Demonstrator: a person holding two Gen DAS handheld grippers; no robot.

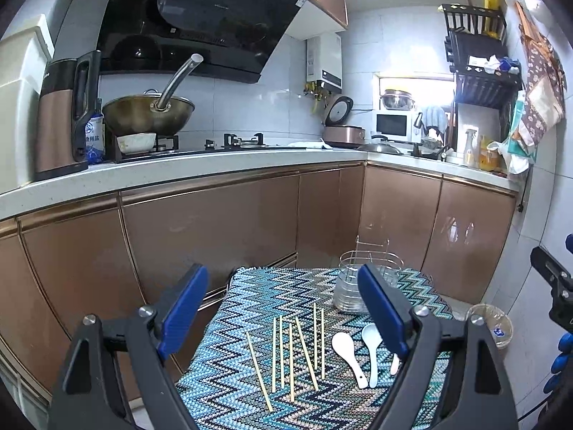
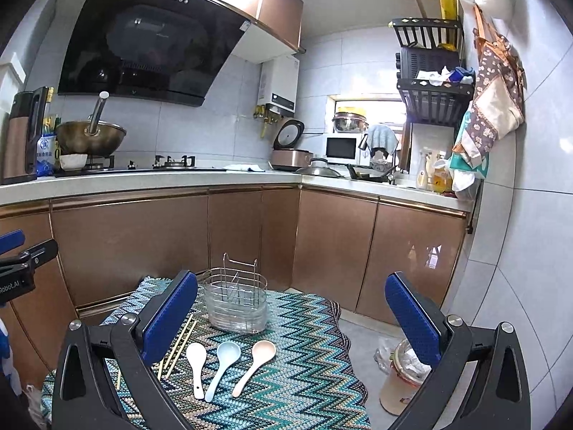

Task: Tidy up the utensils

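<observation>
Nearest the cameras, the left gripper [image 1: 283, 308] hung above the front of the surface [image 1: 358, 408] with its blue-padded fingers [image 1: 184, 308] spread wide and nothing between them. The right gripper [image 2: 292, 322] was likewise held above the surface, fingers [image 2: 412, 317] wide apart and empty.

Below them, on the zigzag-patterned cloth [image 2: 308, 376] covering the surface, lay the utensils. To the left, loose wooden chopsticks [image 1: 292, 351] lay roughly side by side, pointing away from the camera, some slightly angled and two crossing. Just to their right lay three spoons with bowls pointing away: a white spoon [image 2: 197, 363], a pale blue spoon [image 2: 222, 365] and a beige spoon [image 2: 256, 363], close together but apart.

Farther back on the cloth stood the wire utensil holder [image 2: 236, 301] in a clear plastic tray, upright, behind the spoons; no utensils could be made out in it.

On the floor to the right of the surface stood a lined bin [image 2: 404, 376]. Beyond ran copper-coloured cabinets [image 2: 143, 236] under a pale counter carrying a wok [image 1: 148, 114] on the stove, beneath a black range hood [image 1: 200, 21].
</observation>
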